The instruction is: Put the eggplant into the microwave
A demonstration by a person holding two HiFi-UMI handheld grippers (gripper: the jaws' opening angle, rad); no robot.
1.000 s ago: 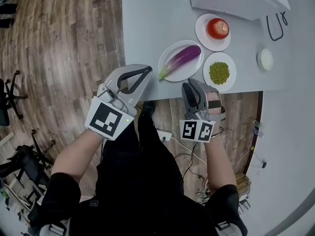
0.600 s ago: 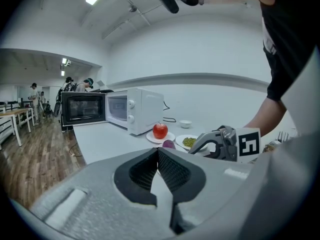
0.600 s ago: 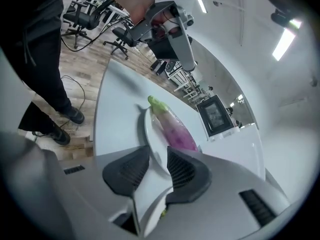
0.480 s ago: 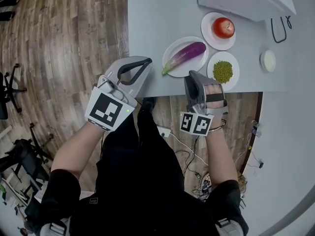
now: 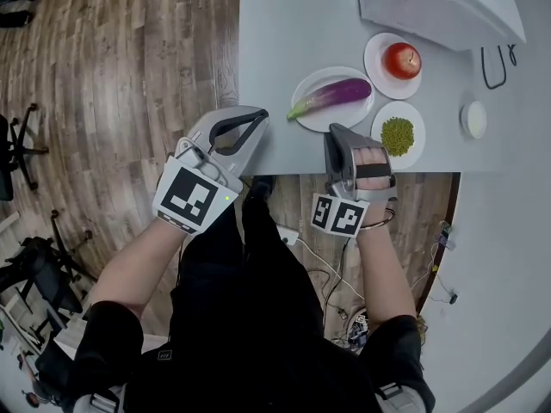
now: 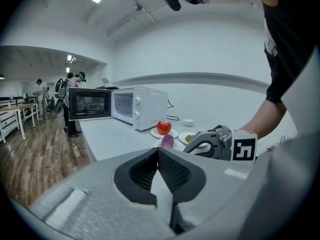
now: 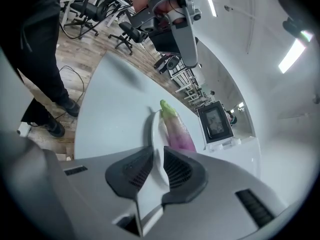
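The purple eggplant (image 5: 336, 94) with a green stem lies on a white plate (image 5: 307, 117) near the table's front edge. It also shows in the right gripper view (image 7: 176, 129) and the left gripper view (image 6: 167, 141). The white microwave (image 5: 441, 3) stands at the back right with its door (image 6: 90, 104) swung open. My right gripper (image 5: 343, 136) hovers at the table edge just in front of the eggplant's plate, its jaws a narrow gap apart and empty (image 7: 158, 148). My left gripper (image 5: 258, 117) is over the table's front left edge, shut and empty (image 6: 158, 151).
A red apple (image 5: 402, 58) sits on a plate beside the microwave. A plate of green peas (image 5: 397, 135) lies right of the eggplant. A small white bowl (image 5: 474, 119) and a black cable (image 5: 497, 65) are further right. Wooden floor and office chairs (image 5: 17, 157) lie to the left.
Both grippers have edged a little toward the table. The right one now sits closer to the eggplant's plate. Nothing on the table has moved.
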